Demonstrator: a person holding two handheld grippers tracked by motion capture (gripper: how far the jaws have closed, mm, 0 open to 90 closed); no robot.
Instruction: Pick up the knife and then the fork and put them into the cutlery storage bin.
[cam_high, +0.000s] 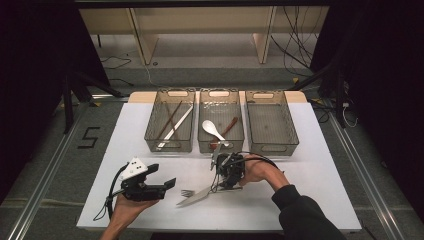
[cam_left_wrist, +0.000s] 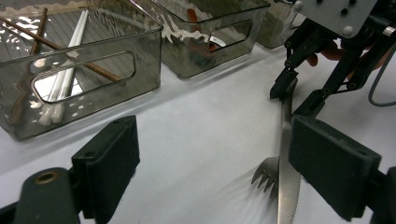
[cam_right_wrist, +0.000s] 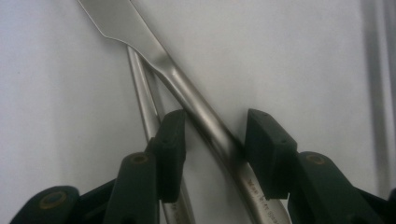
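The right gripper straddles the smooth steel knife handle on the matte white table, its black jaws apart. A thin fork lies crossed under the knife; its handle is partly hidden. At nine o'clock, the left gripper hangs agape

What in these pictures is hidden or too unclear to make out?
- Knife handle end: right gripper view, cut off by the bottom edge.
- Fork handle: left gripper view, covered by the knife lying over it.
- Whether the right gripper presses the knife: its jaws straddle the handle, contact unclear.
- Right bin contents: high view, too dim and small to tell.
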